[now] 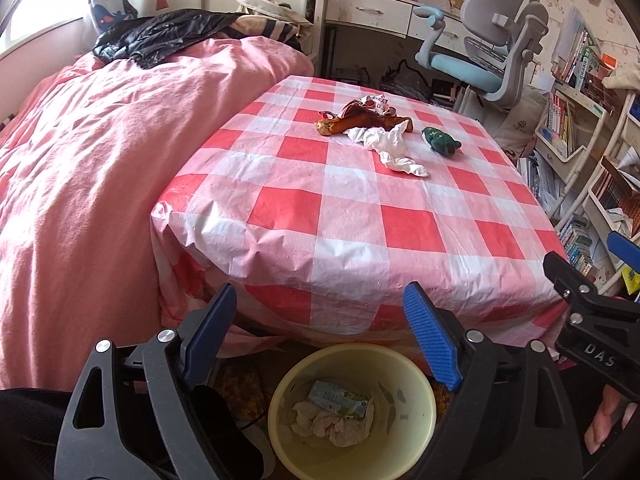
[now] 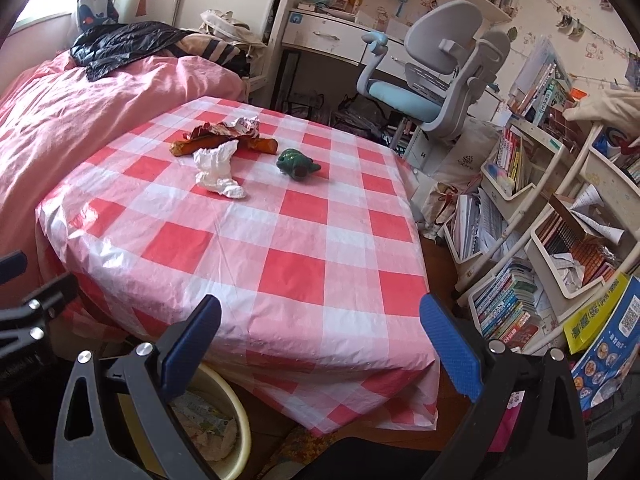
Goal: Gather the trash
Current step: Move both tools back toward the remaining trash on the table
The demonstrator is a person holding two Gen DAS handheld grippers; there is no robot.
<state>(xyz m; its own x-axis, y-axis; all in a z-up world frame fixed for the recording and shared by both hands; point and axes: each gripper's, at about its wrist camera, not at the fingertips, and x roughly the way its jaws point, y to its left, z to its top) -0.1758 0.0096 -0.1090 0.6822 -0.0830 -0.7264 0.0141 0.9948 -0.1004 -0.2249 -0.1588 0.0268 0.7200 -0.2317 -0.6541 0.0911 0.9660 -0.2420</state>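
The right gripper's arm (image 2: 176, 360) hides most of the bin (image 2: 224, 392).

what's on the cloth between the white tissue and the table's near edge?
Nothing: from the white tissue to the near edge of the table there is only bare checked cloth, in both wrist views.

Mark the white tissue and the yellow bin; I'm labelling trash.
white tissue (image 1: 394, 145), left wrist view, crumpled middle.
yellow bin (image 1: 416, 376), left wrist view, inner right wall.
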